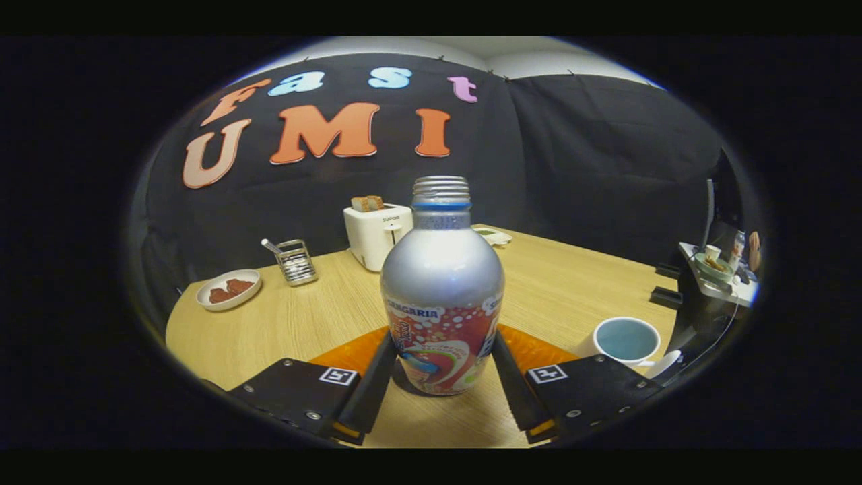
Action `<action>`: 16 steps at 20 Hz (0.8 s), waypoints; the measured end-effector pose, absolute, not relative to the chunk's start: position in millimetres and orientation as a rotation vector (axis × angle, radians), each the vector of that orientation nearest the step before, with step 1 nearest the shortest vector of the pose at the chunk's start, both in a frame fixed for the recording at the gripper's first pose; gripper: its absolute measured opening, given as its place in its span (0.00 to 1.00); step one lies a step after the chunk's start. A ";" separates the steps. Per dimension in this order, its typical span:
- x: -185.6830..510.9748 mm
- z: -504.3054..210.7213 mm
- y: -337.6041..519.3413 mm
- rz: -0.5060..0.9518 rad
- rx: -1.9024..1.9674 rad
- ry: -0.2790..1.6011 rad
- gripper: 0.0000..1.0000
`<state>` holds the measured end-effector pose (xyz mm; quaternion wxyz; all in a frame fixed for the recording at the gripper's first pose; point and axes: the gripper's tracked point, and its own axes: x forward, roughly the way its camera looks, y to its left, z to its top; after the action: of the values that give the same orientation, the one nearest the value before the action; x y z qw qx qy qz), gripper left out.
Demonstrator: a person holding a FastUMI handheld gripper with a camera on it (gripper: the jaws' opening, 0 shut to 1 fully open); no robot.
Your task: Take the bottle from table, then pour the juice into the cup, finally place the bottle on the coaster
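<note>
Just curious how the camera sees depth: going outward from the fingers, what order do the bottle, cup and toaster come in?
1. Bottle, between the fingers.
2. Cup, just beyond them, to the right.
3. Toaster, far across the table, behind the bottle.

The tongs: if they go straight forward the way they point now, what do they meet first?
The bottle. It stands upright between the fingers of the tongs, which appear to touch its sides. Beyond it sits the toaster, though depth is unclear.

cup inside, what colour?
Pale blue inside, white outside; cup sits beside the gripper, gripper view.
</note>
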<state>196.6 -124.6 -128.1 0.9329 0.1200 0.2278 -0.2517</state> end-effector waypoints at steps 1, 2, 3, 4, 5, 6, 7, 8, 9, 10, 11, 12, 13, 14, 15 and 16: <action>198.3 -129.0 -122.8 -0.516 0.235 0.460 0.77; 200.9 -130.0 -122.8 -0.518 0.227 0.455 0.77; 203.5 -132.5 -121.6 -0.516 0.219 0.451 0.77; 205.9 -136.3 -120.2 -0.511 0.211 0.456 0.77; 208.2 -141.8 -118.8 -0.509 0.199 0.465 0.77; 209.7 -145.9 -118.7 -0.509 0.190 0.474 0.77; 211.3 -149.3 -116.9 -0.505 0.186 0.478 0.77; 212.8 -152.6 -114.0 -0.498 0.184 0.484 0.77; 213.2 -150.5 -113.0 -0.499 0.174 0.476 0.77; 214.4 -150.9 -114.9 -0.504 0.165 0.472 0.78; 214.3 -150.8 -114.6 -0.508 0.161 0.472 0.77; 215.0 -151.5 -112.5 -0.508 0.160 0.472 0.78; 215.2 -149.5 -111.8 -0.508 0.156 0.463 0.78; 214.6 -150.6 -110.7 -0.505 0.153 0.464 0.78; 213.3 -150.2 -110.6 -0.504 0.152 0.462 0.79; 211.5 -151.2 -110.9 -0.505 0.155 0.463 0.80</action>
<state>211.5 -110.9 -151.2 0.9390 0.0757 0.2267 -0.2474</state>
